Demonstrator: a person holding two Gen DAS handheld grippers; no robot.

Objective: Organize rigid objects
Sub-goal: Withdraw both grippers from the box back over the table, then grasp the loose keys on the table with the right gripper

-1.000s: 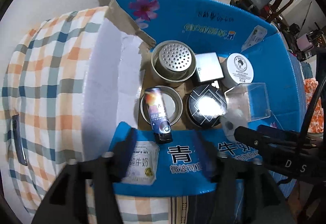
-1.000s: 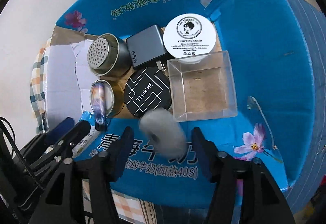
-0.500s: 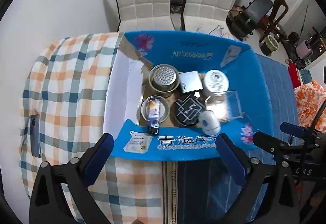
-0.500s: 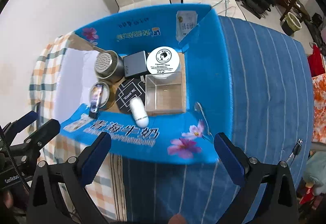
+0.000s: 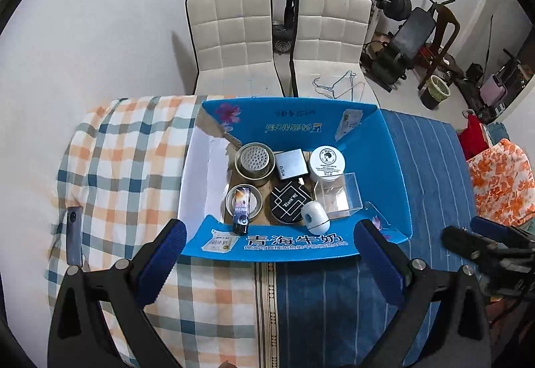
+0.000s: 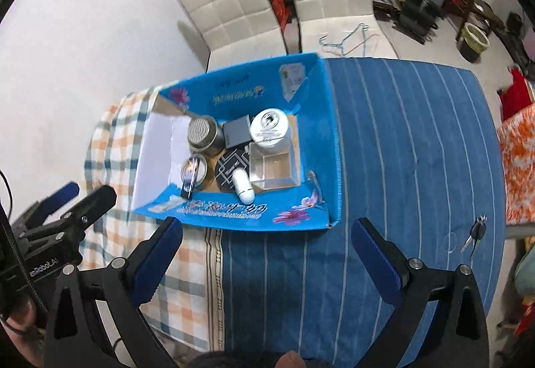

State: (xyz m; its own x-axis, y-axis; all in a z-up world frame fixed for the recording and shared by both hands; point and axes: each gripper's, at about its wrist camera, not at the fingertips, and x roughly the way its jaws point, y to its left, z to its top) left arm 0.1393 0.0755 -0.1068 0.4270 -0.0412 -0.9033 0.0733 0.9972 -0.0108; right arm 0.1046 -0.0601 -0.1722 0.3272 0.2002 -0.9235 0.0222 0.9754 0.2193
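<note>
Now both tools are high above the bench, where a second ago they were down at the near flap of the blue box [image 5: 394,167]. The white oval gadget [image 5: 314,218], then a blur between the right fingers, lies inside the box at centre frame, leaning on the near wall between the black round tin [image 5: 287,202] and the clear plastic box [image 5: 337,195]. That reads as a finished drop.

The left hand-held gripper [image 5: 267,262] is spread wide with nothing between its blue pads; the right hand-held gripper [image 6: 267,256] is likewise wide and empty.

The box floor is nearly full: perforated metal cup [image 5: 254,163], grey charger [image 5: 291,164] and white cream jar [image 5: 327,162] along the far wall, and a small bottle [image 5: 241,209] lying across a steel ring at the near left. Free room is only a white strip by the left wall.

Outside, a phone [image 5: 74,236] lies at the lower left and keys [image 6: 474,234] at the right, near the bench edge as far as the distortion lets me judge; those may be next.
</note>
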